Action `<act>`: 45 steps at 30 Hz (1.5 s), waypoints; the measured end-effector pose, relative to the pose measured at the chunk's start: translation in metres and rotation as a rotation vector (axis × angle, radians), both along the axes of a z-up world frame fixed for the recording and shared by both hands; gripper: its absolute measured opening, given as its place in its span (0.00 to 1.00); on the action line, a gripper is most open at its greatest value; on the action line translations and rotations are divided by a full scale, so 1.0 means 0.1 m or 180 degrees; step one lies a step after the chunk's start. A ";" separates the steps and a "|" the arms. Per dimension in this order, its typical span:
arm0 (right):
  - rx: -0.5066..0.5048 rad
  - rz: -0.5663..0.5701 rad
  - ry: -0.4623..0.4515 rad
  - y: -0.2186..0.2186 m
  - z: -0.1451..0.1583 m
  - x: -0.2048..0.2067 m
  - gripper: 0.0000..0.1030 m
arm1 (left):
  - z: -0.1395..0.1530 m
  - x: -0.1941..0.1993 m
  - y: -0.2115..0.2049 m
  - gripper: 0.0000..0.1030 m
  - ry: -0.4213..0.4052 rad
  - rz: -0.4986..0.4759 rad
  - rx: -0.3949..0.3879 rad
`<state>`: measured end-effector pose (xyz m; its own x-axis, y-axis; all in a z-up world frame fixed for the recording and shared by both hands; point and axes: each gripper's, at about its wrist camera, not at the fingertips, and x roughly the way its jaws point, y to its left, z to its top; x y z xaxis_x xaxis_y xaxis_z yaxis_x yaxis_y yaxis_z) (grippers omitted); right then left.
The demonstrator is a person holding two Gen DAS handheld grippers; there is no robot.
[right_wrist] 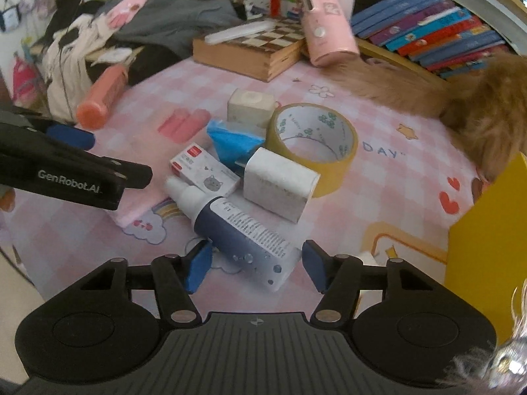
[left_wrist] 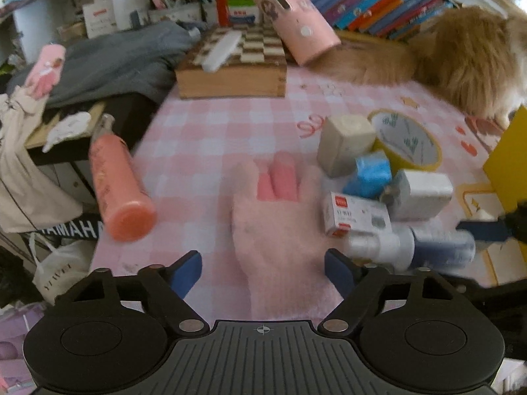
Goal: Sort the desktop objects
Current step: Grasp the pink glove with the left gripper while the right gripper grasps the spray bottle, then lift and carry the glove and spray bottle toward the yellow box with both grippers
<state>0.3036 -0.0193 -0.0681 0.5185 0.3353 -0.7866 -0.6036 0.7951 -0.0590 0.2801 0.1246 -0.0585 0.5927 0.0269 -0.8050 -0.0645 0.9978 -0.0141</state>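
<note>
A pink fuzzy glove (left_wrist: 273,227) lies flat on the pink checked tablecloth (left_wrist: 210,138), and my left gripper (left_wrist: 263,273) is open with its blue pads either side of the glove's cuff. My right gripper (right_wrist: 253,268) is open around the base of a dark blue spray bottle (right_wrist: 237,230) with a white cap, lying on its side. Beyond it sit a small red-and-white box (right_wrist: 204,172), a white box (right_wrist: 280,184), a blue packet (right_wrist: 235,143), a cream cube (right_wrist: 250,105) and a yellow tape roll (right_wrist: 313,144). The left gripper shows at the left of the right wrist view (right_wrist: 70,136).
An orange bottle (left_wrist: 115,181) lies at the table's left edge. A wooden chess box (left_wrist: 234,65) and a pink canister (left_wrist: 296,16) stand at the back. A fluffy orange cat (left_wrist: 461,62) lies at the right. A yellow box (right_wrist: 490,256) stands at the right.
</note>
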 end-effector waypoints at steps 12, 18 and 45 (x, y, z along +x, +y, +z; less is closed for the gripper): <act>-0.0078 0.0521 -0.0034 0.13 -0.08 0.13 0.63 | -0.04 0.03 -0.05 0.72 0.0038 -0.0016 -0.0096; -0.0111 0.0627 -0.0040 0.11 -0.04 0.03 0.37 | -0.01 -0.05 -0.15 0.49 0.0005 -0.0130 -0.0126; 0.0614 -0.0114 0.0178 -0.30 0.32 -0.68 0.30 | 0.60 -1.03 -0.14 0.11 -0.0596 0.0069 -0.0374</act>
